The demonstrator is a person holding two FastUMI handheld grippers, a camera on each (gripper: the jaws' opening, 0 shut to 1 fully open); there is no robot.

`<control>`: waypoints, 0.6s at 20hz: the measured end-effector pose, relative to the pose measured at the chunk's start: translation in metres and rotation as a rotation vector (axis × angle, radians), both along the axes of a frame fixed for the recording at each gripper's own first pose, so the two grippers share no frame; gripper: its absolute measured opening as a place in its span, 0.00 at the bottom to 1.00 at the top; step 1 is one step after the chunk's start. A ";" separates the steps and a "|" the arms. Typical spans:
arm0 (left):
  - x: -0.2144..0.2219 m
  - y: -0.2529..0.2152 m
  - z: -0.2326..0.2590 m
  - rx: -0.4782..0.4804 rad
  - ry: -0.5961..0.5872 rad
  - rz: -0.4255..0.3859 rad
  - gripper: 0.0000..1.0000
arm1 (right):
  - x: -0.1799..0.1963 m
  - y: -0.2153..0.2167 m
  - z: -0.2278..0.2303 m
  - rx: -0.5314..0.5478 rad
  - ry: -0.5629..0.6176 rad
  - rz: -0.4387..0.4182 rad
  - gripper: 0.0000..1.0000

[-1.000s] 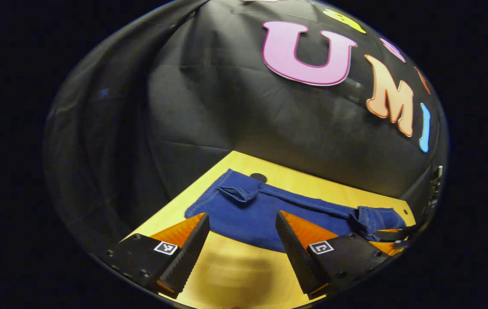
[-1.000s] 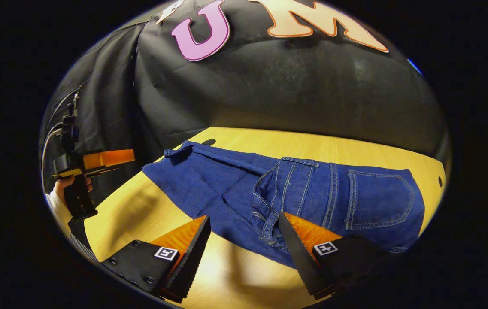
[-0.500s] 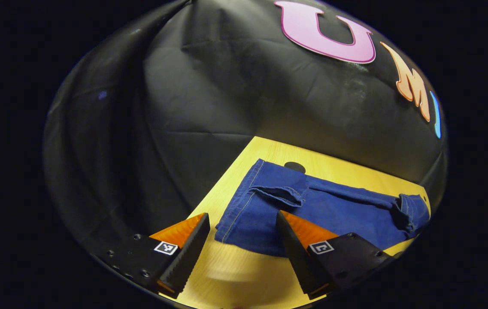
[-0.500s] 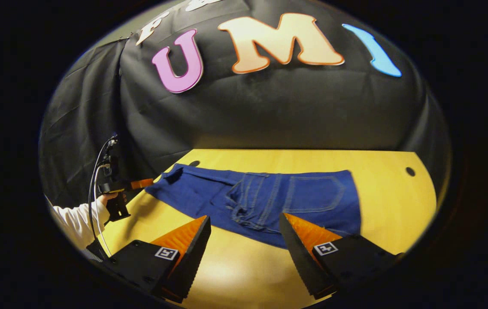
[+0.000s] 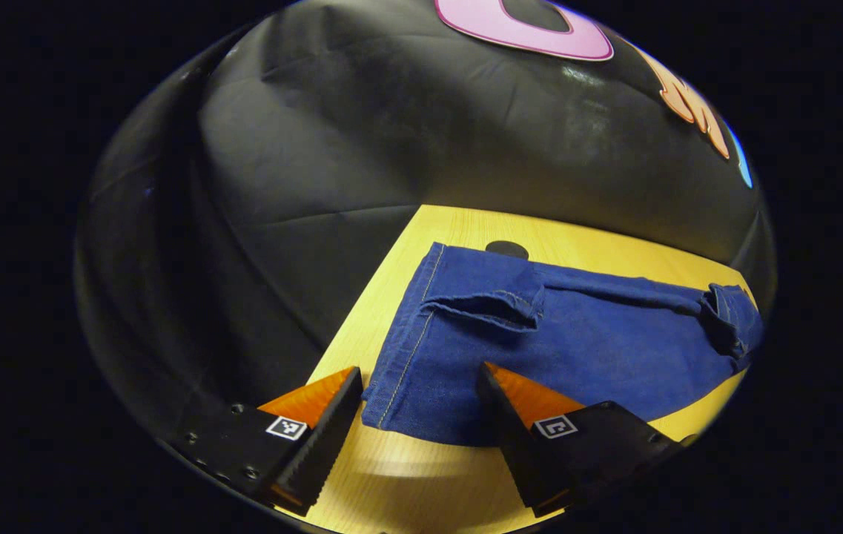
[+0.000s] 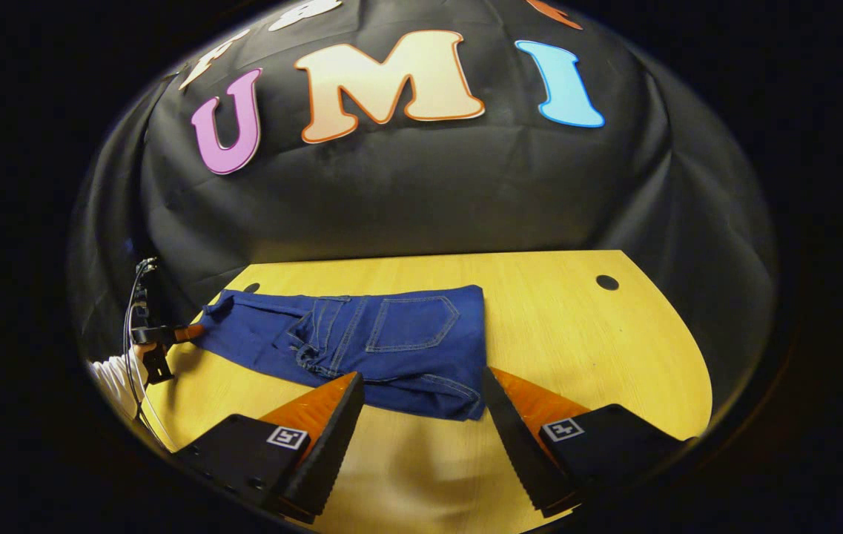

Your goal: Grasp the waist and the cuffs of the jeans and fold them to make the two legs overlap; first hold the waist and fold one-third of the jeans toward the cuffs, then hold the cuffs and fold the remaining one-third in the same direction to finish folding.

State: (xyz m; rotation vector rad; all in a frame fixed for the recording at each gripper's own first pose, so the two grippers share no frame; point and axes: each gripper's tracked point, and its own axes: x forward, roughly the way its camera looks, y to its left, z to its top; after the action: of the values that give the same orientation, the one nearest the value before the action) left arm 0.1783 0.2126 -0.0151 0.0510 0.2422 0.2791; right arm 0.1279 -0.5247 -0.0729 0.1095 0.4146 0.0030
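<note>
Left gripper point(image 5: 417, 437): jaws wide, holding nothing, above the cuff end. Right gripper point(image 6: 421, 437): jaws wide, holding nothing, near the waist end. Jeans point(image 6: 362, 345): 1 pair, flat on the wooden table point(image 6: 599, 356), legs overlapped.

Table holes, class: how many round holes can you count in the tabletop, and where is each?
2. One hole lies at the far right, clear of the jeans; the other hole sits far left, just behind the cuffs. More may be hidden.
</note>
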 end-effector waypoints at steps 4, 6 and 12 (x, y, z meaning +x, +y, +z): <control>-0.001 -0.006 -0.002 -0.026 -0.009 -0.027 0.95 | -0.012 -0.013 -0.006 -0.010 0.024 -0.025 0.94; -0.003 -0.007 -0.003 -0.024 -0.002 -0.046 0.95 | -0.013 -0.016 -0.009 -0.011 0.034 -0.035 0.98; -0.009 -0.010 -0.004 -0.024 0.028 -0.148 0.66 | -0.016 -0.014 -0.008 0.034 0.034 -0.045 0.98</control>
State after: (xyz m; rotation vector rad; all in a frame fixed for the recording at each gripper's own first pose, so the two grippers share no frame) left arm 0.1693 0.2023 -0.0195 0.0492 0.2685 0.1288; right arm 0.1116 -0.5387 -0.0808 0.1523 0.4458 -0.0360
